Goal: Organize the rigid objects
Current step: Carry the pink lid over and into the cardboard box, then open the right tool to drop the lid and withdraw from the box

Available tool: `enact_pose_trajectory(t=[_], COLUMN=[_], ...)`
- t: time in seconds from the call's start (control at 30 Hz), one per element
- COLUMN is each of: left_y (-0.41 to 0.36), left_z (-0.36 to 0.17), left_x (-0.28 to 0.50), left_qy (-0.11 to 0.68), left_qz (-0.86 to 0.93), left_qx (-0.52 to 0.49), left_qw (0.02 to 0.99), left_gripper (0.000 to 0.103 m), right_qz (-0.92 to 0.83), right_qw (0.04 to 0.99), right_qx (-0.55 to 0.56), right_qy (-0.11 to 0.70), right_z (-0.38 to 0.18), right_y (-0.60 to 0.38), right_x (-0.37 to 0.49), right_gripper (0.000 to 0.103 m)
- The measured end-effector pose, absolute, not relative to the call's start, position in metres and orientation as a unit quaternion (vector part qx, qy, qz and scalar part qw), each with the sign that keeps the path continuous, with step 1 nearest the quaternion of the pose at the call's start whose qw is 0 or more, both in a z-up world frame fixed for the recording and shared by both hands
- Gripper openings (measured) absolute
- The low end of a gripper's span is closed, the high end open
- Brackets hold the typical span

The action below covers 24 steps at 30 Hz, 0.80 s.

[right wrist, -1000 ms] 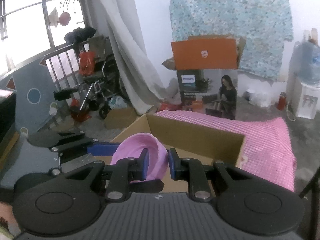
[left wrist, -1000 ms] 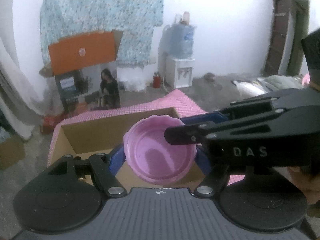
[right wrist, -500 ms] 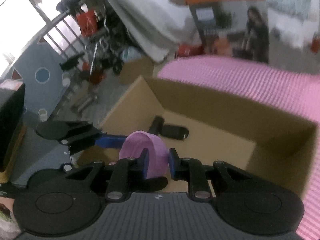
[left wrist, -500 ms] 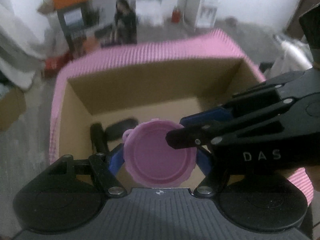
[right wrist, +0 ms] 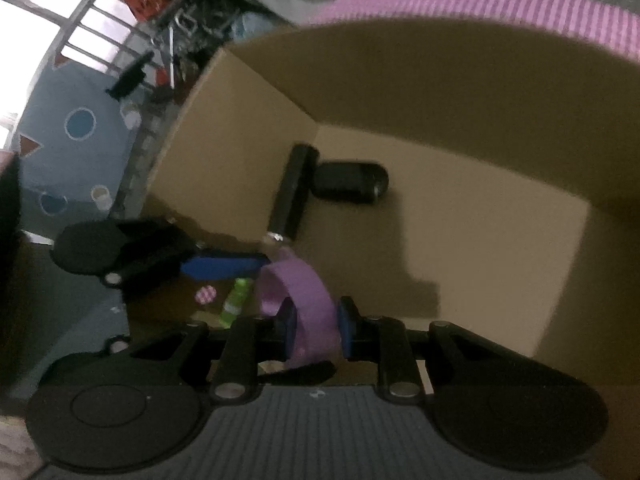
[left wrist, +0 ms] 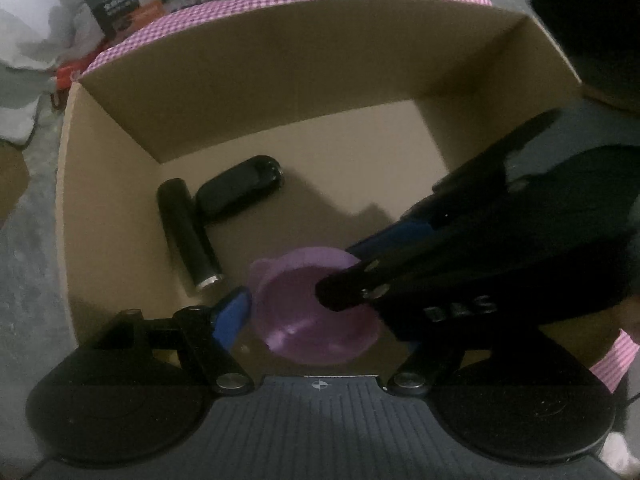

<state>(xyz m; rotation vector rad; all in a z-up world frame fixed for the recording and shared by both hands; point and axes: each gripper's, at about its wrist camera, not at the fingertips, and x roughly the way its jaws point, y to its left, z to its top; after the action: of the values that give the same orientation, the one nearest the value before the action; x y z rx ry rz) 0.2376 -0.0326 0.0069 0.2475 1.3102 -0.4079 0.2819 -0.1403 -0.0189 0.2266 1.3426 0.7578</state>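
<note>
- The purple lid [left wrist: 316, 312] is low inside the cardboard box [left wrist: 280, 60], near the box's near wall and just above, or perhaps on, its floor; which of the two cannot be told.
- The right hand-held gripper [right wrist: 314, 326] is clamped on the lid's rim: in its own view one blue pad sits on each face of the purple wall, with the lid standing edgewise between them. In the left wrist view the same tool [left wrist: 352, 288] comes in from the right, its tip over the lid's hollow.
- The left hand-held gripper [left wrist: 320, 320] has its jaws apart and they have just been opening. Its left blue pad [left wrist: 232, 316] stands just beside the lid's rim with a thin gap showing; its other pad is hidden behind the right tool. The lid lies between these jaws but, on the side that shows, they do not press on it.
- The lid's open face is turned up and toward the left camera. Being round, it has no long axis; what matters is the rim, and only the right tool has it.
- A black cylinder [left wrist: 188, 236] and a black oblong case [left wrist: 240, 192] lie on the box floor beyond and to the left of the lid, touching each other, apart from the lid.
- Judgement: the coming move is the set-down. The right hand governs it, and a straight lowering looks clear of the cylinder's silver end [left wrist: 208, 280].
</note>
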Motion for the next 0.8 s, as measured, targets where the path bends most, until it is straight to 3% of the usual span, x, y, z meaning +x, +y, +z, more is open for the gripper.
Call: enact_pose_trajectory(t=[0.17,0.27,0.37,0.5,0.57,0.8], left_y=[-0.032,-0.034,-0.033,-0.034,-0.036,-0.041], left_z=[0.009,0.015,0.024,0.041,0.050,0.082], left_x=[0.235,0.232,0.228,0.220,0.215,0.195], left_qy=[0.606,0.606,0.595,0.568,0.552,0.501], left_qz=[-0.188,-0.192,-0.191,-0.183,-0.182,-0.183], left_qx=[0.120,0.115,0.108,0.110,0.115,0.083], left_qw=[0.764,0.763,0.773,0.795,0.806,0.842], left_gripper=[0.090,0.093,0.095,0.098,0.098,0.098], right_qz=[0.334,0.331,0.326,0.326,0.327,0.321], right_qw=[0.691,0.688,0.700,0.726,0.738,0.808], right_qx=[0.105,0.112,0.122,0.145,0.160,0.193], right_qy=[0.632,0.636,0.624,0.588,0.567,0.454], right_z=[-0.033,-0.034,-0.025,0.000,0.014,0.067], right_y=[-0.138,-0.138,-0.145,-0.161,-0.172,-0.227], right_x=[0.286,0.287,0.285,0.280,0.272,0.212], right_gripper=[0.028,0.044,0.050,0.052,0.061,0.069])
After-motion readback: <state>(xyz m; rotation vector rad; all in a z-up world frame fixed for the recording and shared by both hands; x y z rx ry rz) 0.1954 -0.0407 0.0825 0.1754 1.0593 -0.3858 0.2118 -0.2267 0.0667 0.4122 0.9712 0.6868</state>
